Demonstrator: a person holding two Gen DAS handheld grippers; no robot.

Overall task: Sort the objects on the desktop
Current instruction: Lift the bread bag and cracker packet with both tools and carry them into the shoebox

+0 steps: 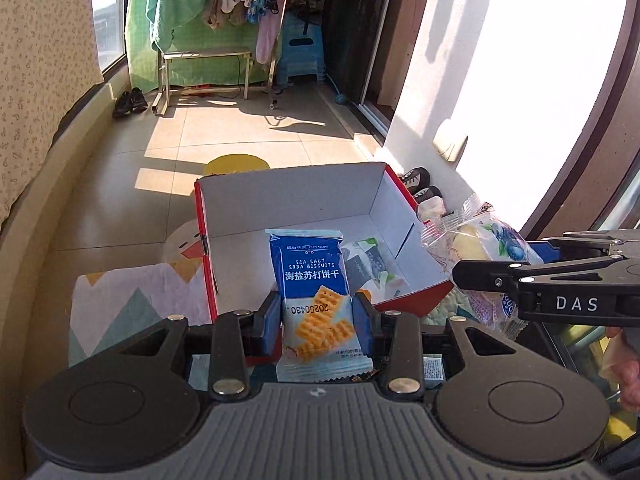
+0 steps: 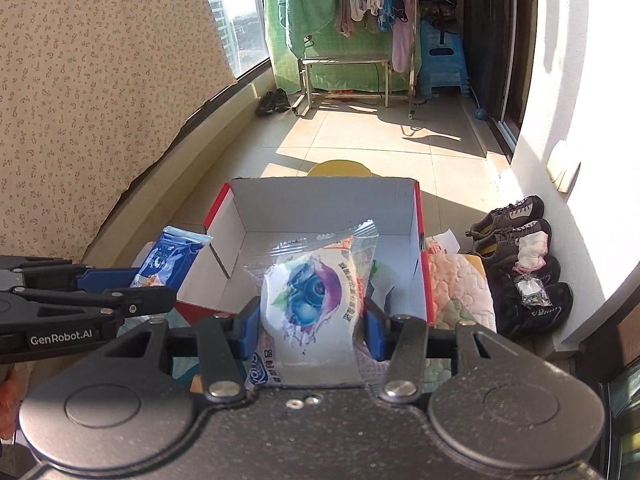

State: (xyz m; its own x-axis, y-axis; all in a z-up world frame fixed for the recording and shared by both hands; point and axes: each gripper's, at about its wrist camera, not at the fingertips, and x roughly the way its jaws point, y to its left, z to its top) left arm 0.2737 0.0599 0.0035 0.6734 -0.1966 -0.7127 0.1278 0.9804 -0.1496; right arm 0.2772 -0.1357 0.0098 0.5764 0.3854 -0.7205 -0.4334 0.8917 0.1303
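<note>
My left gripper [image 1: 317,316] is shut on a blue soda biscuit packet [image 1: 310,276], held upright at the near edge of an open red box with a white inside [image 1: 288,200]. My right gripper [image 2: 310,320] is shut on a clear blueberry bread packet [image 2: 312,300], held over the near side of the same box [image 2: 320,204]. The right gripper and its packet [image 1: 480,248] also show at the right of the left wrist view, beside the box's right wall. The biscuit packet [image 2: 168,260] shows at the left of the right wrist view. A grey-and-white packet [image 1: 368,264] lies inside the box.
The box stands on a patterned cloth [image 1: 132,300] over a small table. A quilted cloth [image 2: 460,288] lies right of the box. Several shoes [image 2: 516,240] stand on the tiled floor by the right wall. A yellow stool [image 2: 340,168] is beyond the box.
</note>
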